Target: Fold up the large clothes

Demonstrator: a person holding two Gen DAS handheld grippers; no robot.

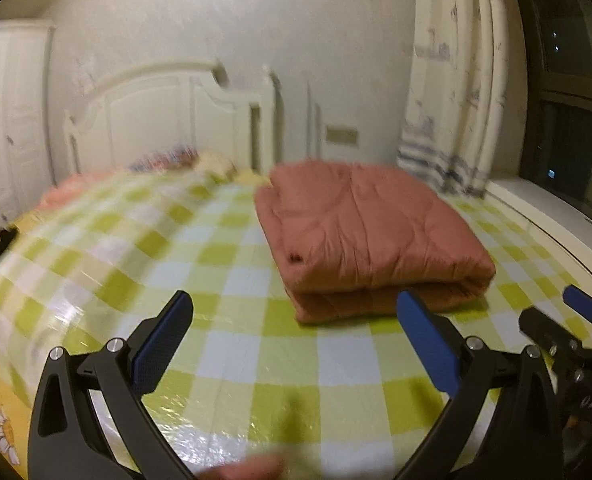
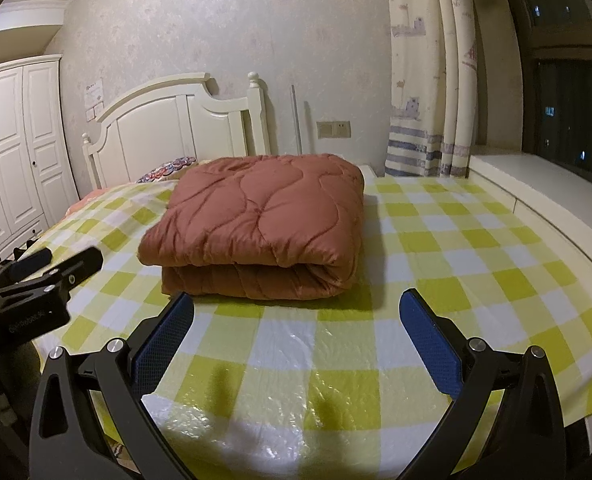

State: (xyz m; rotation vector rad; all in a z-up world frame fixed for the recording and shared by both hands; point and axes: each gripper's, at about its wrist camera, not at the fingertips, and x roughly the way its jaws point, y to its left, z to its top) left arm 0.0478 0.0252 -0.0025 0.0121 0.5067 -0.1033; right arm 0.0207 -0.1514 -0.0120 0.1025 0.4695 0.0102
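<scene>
Rust-brown quilt (image 2: 259,224) lies folded on the checked sheet (image 2: 456,264), just beyond both spread, empty jaws: left gripper (image 1: 296,344), its view blurred, and right gripper (image 2: 296,340).

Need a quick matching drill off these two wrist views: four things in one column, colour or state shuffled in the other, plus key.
Things:
1. quilt
2. bed cover
3. wardrobe
4. right tongs

States:
A. white, doors shut
B. open, holding nothing
C. rust-brown, folded into a stack
D. green and white checks, spread flat

Pairs: 1-C, 2-D, 3-A, 4-B

The left tongs are open too.
</scene>
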